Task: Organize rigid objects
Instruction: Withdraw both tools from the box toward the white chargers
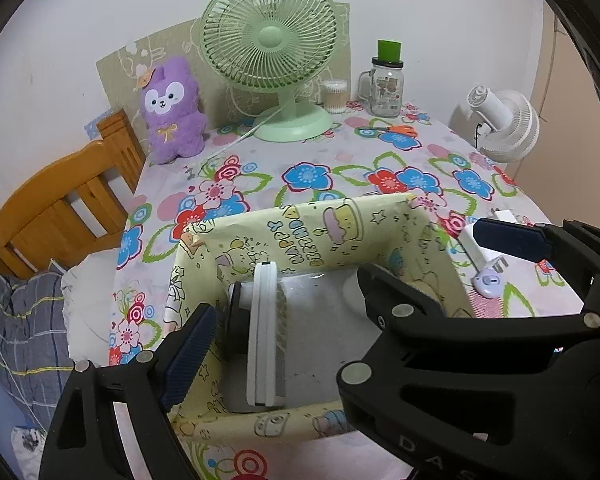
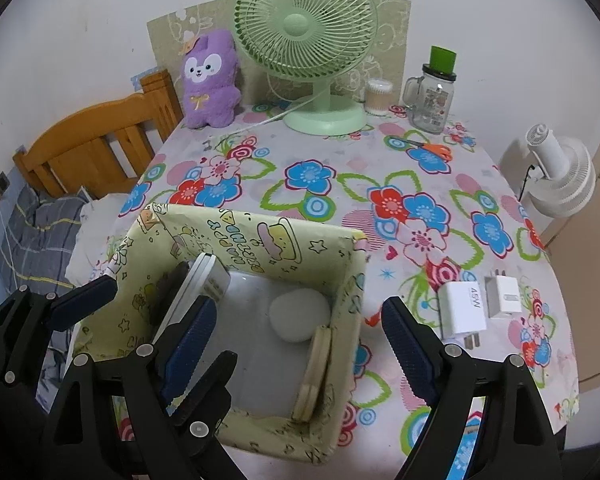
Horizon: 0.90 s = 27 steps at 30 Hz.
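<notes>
Left wrist view: left gripper [image 1: 332, 276] hung over the paper-wrapped storage box [image 1: 380, 210], jaws spread, nothing pinched. Its left pad sat just outside the box's left wall and the right pad out past the right wall, so it straddled the box. Inside, a white flat device [image 1: 265, 332] stood on edge against the left wall, probably parked upright to save floor space. The right gripper's black finger crossed in from the right, over the box interior. The box's far wall read "HAPPY BIRTHDAY", upside down from here. A small lilac plug [image 1: 487, 281] lay on the floral tablecloth [image 1: 320, 152], just right of the box.

Right wrist view: right gripper [image 2: 296, 332] was also spread, holding nothing, left pad over the box, right pad over the cloth. The box held a white rounded object [image 2: 298, 314] and a pale wooden disc [image 2: 315, 372] leaning on the right wall. Two white chargers [image 2: 462, 306] lay outside, right of the box, not yet stowed; the nearer was marked "45W". Far side: green desk fan [image 2: 306, 36], purple plush [image 2: 209, 80], glass mug jar [image 2: 430, 98], orange-handled scissors [image 2: 432, 148].
</notes>
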Each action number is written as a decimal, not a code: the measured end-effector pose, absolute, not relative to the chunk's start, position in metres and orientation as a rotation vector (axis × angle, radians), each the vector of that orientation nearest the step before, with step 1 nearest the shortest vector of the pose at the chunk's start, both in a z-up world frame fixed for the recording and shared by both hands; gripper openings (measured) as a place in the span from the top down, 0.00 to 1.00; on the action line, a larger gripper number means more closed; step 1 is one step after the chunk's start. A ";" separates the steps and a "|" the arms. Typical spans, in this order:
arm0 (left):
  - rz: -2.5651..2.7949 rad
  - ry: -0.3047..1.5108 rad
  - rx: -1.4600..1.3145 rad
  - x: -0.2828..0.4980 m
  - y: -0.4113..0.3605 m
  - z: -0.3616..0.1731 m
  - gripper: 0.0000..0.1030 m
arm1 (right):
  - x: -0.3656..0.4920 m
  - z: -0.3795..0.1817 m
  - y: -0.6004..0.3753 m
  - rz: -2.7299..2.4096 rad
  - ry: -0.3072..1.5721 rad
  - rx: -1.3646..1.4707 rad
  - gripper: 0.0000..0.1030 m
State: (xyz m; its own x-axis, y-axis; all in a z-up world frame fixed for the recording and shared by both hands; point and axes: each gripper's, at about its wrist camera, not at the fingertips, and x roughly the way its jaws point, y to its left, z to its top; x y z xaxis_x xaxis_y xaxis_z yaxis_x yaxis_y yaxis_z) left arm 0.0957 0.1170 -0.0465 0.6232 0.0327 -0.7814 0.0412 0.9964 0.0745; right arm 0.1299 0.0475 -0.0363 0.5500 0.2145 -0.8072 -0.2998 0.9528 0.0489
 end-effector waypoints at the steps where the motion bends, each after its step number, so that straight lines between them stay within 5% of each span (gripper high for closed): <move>1: -0.006 0.896 0.089 0.094 0.116 -0.046 0.12 | 0.128 -0.035 0.045 0.303 0.937 -0.097 0.16; 27: -0.032 0.822 0.133 0.061 0.069 -0.024 0.06 | 0.088 -0.009 -0.005 0.254 0.861 -0.081 0.12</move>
